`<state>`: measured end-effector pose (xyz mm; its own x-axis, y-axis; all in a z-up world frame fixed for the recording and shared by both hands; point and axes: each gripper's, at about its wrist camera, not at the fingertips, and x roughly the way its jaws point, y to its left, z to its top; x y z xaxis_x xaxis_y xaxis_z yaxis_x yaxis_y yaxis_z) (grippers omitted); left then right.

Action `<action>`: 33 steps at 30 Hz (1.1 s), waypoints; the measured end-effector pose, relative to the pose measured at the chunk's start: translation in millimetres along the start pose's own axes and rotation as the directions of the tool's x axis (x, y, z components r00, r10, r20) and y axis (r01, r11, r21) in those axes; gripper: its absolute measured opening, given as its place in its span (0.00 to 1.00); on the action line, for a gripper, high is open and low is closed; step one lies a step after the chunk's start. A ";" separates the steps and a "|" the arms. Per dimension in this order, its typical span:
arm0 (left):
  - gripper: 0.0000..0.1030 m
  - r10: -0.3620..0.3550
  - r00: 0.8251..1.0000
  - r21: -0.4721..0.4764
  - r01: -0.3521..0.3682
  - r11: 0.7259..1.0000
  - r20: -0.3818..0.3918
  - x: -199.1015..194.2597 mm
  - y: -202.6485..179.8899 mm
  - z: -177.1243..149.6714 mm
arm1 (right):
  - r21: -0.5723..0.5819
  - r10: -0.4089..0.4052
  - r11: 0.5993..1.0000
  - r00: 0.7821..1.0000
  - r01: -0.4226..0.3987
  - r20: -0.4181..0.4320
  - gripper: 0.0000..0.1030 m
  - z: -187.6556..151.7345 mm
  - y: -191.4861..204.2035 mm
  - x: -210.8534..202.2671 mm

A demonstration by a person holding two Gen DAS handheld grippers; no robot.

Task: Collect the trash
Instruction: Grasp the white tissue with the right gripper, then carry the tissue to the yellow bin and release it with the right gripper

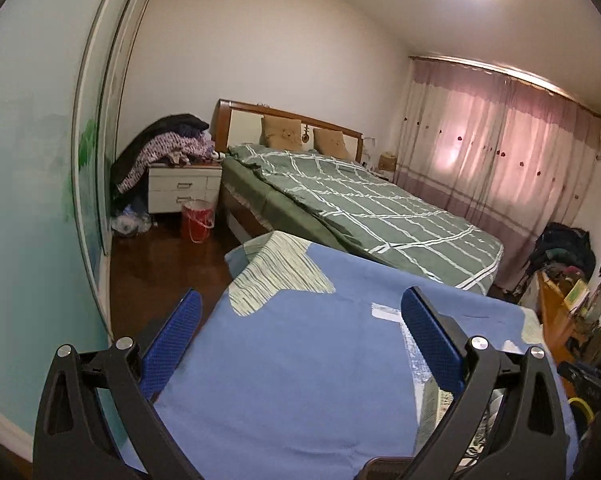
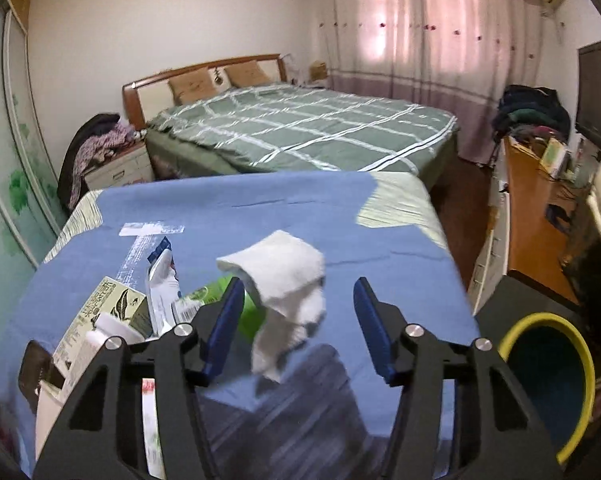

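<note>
In the right wrist view my right gripper (image 2: 298, 312) is open above a table with a blue cloth (image 2: 260, 208). A crumpled white tissue (image 2: 284, 280) hangs between its fingers, blurred, touching or close to the left finger (image 2: 224, 320); no grip shows. Left of it lie a green package (image 2: 204, 296), a white and blue wrapper (image 2: 162, 288) and an olive carton (image 2: 108, 316). A bin with a yellow rim (image 2: 548, 384) stands on the floor at lower right. In the left wrist view my left gripper (image 1: 300, 336) is open and empty over the blue cloth (image 1: 300, 380).
A bed with a green checked cover (image 1: 360, 208) stands beyond the table. A red bucket (image 1: 196, 220) sits by the white nightstand (image 1: 184, 188). A wardrobe door (image 1: 40, 160) is at left. A cluttered wooden desk (image 2: 532, 208) runs along the right.
</note>
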<state>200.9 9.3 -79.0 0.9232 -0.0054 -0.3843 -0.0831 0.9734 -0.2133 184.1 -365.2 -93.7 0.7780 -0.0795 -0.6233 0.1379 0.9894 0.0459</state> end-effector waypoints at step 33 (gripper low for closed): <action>0.95 -0.011 0.999 0.040 0.012 0.999 -0.031 12.5 -28.0 -4.0 | 0.147 0.005 0.989 0.987 -0.029 0.160 0.03 22.0 -45.5 -41.9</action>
<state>213.3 -18.9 -81.5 0.9120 -0.0234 -0.4096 -0.0566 0.9817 -0.1820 158.7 -409.6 -52.5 0.8668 -0.0928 -0.4900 0.2039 0.9626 0.1784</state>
